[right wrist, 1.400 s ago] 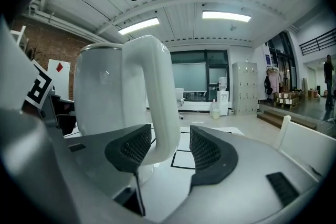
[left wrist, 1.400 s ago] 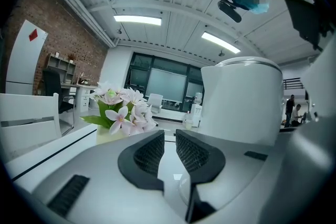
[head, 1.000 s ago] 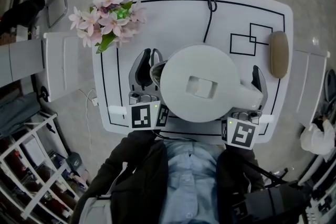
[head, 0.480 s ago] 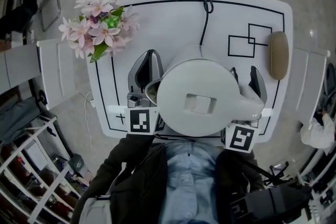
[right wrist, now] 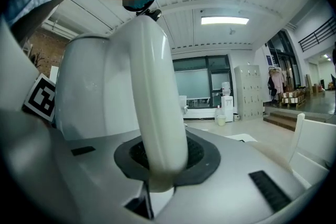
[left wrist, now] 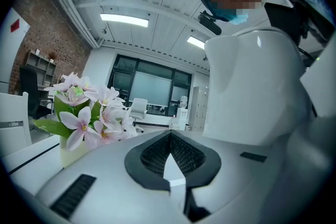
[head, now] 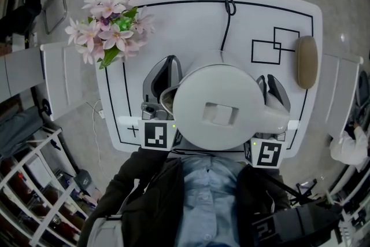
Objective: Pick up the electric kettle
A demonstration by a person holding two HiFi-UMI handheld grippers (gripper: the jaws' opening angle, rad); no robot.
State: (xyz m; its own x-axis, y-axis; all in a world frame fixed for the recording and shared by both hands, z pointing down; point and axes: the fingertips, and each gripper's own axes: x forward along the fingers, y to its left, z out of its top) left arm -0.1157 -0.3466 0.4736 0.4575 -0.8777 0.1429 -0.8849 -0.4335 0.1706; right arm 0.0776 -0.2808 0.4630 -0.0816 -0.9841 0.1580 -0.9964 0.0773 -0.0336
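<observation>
Right tool (right wrist: 157, 168) is closing round the kettle handle (right wrist: 155, 92), plain in its view, hidden overhead by the kettle (head: 217, 107).

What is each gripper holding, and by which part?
The right gripper is closing its jaws around the handle of the kettle. The left gripper holds nothing.

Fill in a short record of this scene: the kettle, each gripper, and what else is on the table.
Kettle: white electric kettle, upright in the middle of the table
Right gripper: fingers closing, kettle handle between them
Left gripper: fingers together, empty, beside the kettle
Also on table: pink flowers at far left, tan oval object at right
Cord: black, runs from behind the kettle over the far edge
</observation>
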